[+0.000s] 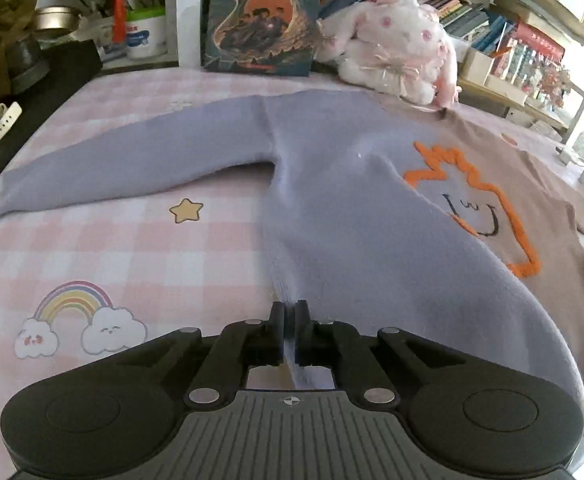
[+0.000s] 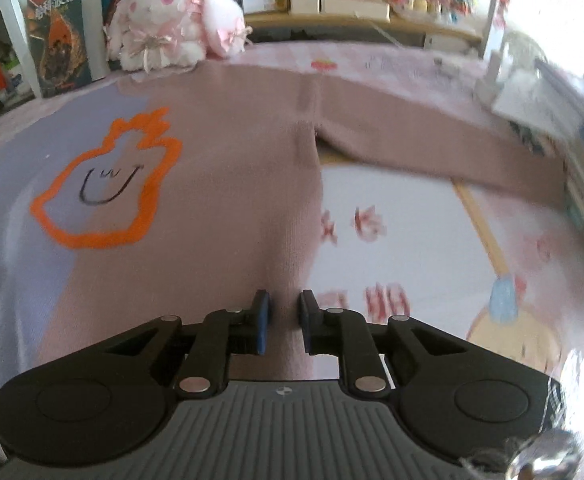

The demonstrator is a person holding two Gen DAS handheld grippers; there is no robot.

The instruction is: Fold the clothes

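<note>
On the pink checked bedsheet (image 1: 92, 248), the sweater (image 1: 331, 208) lies spread flat. Left gripper (image 1: 290, 320) pinches its near lavender hem. Right gripper (image 2: 284, 312) stands slightly parted astride the near pink hem.

A plush rabbit (image 1: 391, 44) sits beside an upright book (image 1: 262, 16) on the checked sheet (image 1: 112, 240).

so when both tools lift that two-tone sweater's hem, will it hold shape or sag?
Likely floppy: the sweater already puckers where the left tool pinches it. Probably drapes and sags between grips, with its spread sleeves trailing. The fuzzy knit looks grippy rather than slippery.
</note>
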